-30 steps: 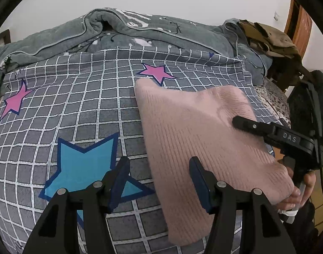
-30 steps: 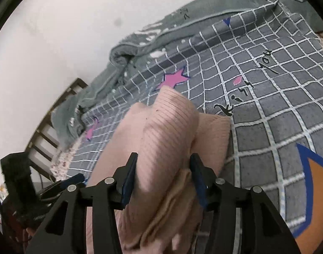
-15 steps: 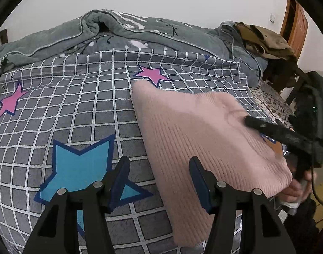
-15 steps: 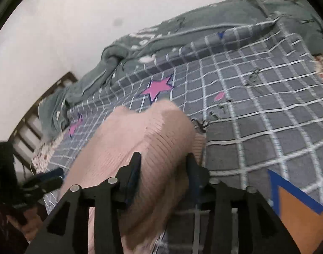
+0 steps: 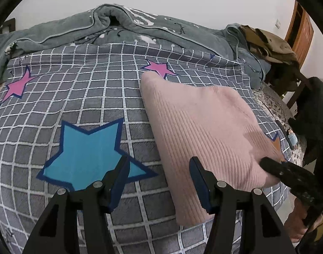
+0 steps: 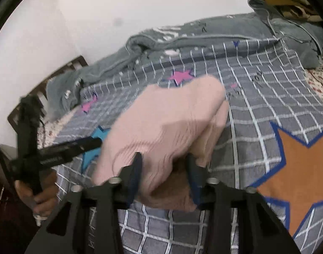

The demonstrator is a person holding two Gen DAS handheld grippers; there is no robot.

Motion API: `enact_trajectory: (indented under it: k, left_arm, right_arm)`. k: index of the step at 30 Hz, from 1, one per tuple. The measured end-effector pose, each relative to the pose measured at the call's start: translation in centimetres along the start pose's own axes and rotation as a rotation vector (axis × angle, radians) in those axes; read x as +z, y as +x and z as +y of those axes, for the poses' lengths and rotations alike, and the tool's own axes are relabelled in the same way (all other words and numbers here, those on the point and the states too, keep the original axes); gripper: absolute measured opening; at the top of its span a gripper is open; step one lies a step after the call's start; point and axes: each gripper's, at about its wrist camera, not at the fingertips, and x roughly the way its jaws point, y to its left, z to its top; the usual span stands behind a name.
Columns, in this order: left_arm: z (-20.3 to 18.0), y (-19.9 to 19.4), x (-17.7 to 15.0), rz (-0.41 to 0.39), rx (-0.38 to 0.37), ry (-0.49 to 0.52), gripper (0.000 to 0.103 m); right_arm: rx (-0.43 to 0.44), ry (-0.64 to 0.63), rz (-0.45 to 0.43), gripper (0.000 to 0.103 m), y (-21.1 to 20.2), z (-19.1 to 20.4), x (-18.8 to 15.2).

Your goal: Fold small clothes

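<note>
A folded pink ribbed sweater (image 5: pixel 203 122) lies on the grey checked star-print bedsheet (image 5: pixel 87 97). My left gripper (image 5: pixel 159 160) hovers open near the bed's front edge; its right finger is over the sweater's left border and nothing is clamped. My right gripper (image 6: pixel 163 158) has a bunched edge of the sweater (image 6: pixel 172 116) between its closing jaws, and the pads press the cloth. In the left wrist view one of its fingers (image 5: pixel 273 166) rests at the sweater's near right corner. The left gripper's finger (image 6: pixel 77 146) shows at the left of the right wrist view.
A rumpled grey blanket (image 5: pixel 119 27) runs along the back of the bed by the wall. Brown clothes (image 5: pixel 267 42) are piled on a wooden chair at the far right. A person's hand (image 5: pixel 296 222) grips the right tool. A wooden bed frame (image 6: pixel 34 97) stands at the bed's end.
The right gripper has slid from the sweater's right side to its near right corner, still with cloth between its jaws. The raised fold now lies lower. The left gripper has stayed put.
</note>
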Motion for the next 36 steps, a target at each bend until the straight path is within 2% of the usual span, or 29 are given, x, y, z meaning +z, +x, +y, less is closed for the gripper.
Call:
enact_trajectory:
  k: [4,11,16,21,24,27,32,35,36]
  left_arm:
    - [-0.5,-1.3,-1.0,-0.031,-0.002,0.023,0.056]
    - [-0.4,-2.7,-2.1,-0.046,-0.030,0.018,0.056]
    - [-0.1,-2.6,-3.8,-0.007,-0.026,0.056,0.057]
    - [-1.0,-1.7,-6.1,0.046,-0.097,0.133,0.057]
    - [-2.1,-1.0,-6.5,0.057,-0.081,0.168,0.057]
    - [-3.5,-0.1,-6.5,0.045,-0.066,0.190,0.057]
    - [-5.7,0.4,-6.0,0.022,0.015,0.267,0.036]
    - [-5.1,-0.4,-5.5,-0.007,-0.002,0.250,0.020]
    - [-4.7,-0.6,-5.4,-0.010,-0.018,0.239,0.018]
  right_arm:
    - [-0.065,-0.024,-0.045,0.007,-0.8,0.6,-1.1]
    - [-0.090,-0.019,-0.153,0.005,-3.7,0.4,-0.5]
    - [-0.092,0.068,-0.061,0.005,-1.1,-1.8,-2.3]
    - [-0.092,0.068,-0.074,0.008,-1.1,-1.6,-3.0]
    - [-0.118,0.043,-0.077,0.010,-1.1,-1.4,-3.4]
    - [-0.104,0.062,-0.076,0.012,-1.1,-1.8,-3.6]
    - [-0.040,0.105,-0.068,0.017,-0.8,-2.4,-3.0]
    - [-0.033,0.074,-0.050,0.018,-0.4,-2.1,-2.7]
    - [-0.027,0.068,-0.050,0.017,-0.4,-2.1,-2.7]
